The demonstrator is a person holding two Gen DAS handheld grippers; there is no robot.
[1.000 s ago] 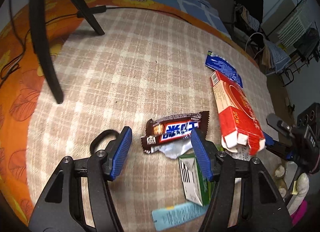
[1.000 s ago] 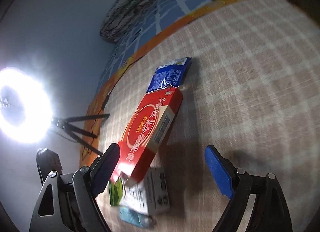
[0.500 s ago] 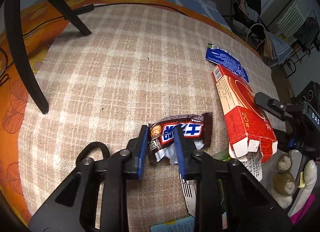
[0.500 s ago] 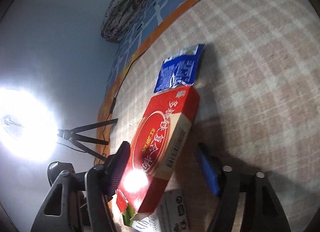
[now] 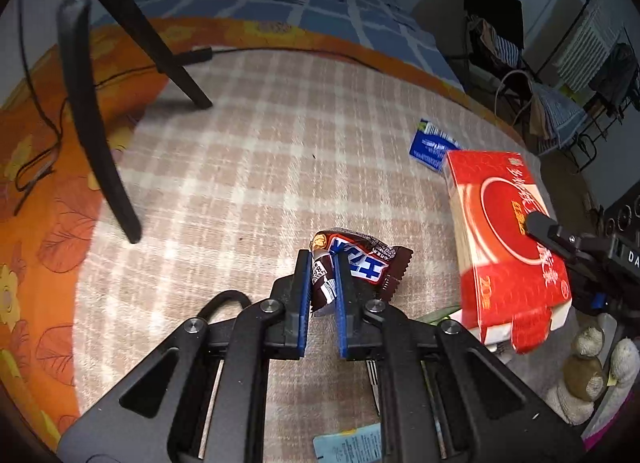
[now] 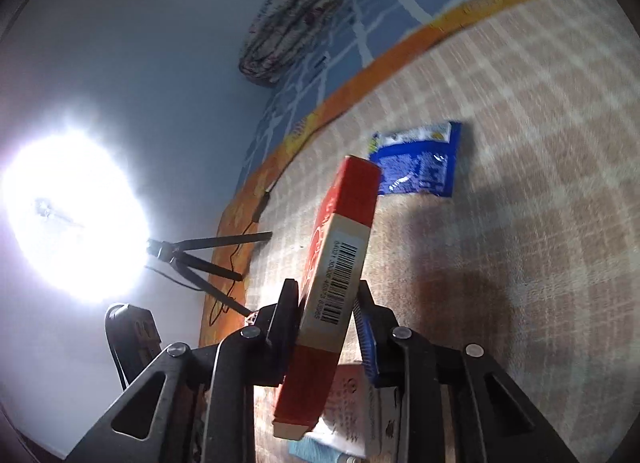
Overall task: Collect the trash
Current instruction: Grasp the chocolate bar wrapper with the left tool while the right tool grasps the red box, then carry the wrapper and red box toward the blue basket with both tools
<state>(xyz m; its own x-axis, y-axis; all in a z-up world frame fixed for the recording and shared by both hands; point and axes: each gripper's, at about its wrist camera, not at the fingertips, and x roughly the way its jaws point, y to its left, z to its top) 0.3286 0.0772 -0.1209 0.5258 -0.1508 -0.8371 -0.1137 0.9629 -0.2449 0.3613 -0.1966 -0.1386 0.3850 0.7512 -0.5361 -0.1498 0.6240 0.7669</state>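
The left gripper (image 5: 323,263) pinches a brown candy wrapper (image 5: 356,263) between its blue pads; the jaws stand nearly together with the crumpled near end of the wrapper squeezed between them, and the rest of the wrapper sticks out to the right and beyond the fingertips, above the checked blanket (image 5: 248,167).

The right gripper (image 6: 326,305) clamps a flat red box (image 6: 340,247) by its two broad faces, so that the narrow side with the barcode faces the camera. The box stands on edge, tilted, with its far end reaching toward a blue packet (image 6: 416,161) that lies flat on the blanket just beyond it. In the left wrist view the same red box (image 5: 506,235) hangs at the right, with a black finger of the right gripper (image 5: 556,237) across its printed face and its open flaps at the near end; the blue packet (image 5: 430,145) lies just past its far corner.

Below the held box more litter lies near the camera: a white carton (image 6: 360,415) and a light blue slip (image 5: 350,443).

At the far left a black tripod (image 5: 100,103) stands partly on the blanket and partly on an orange sheet (image 5: 36,183), with a bright ring light (image 6: 72,219) on it.
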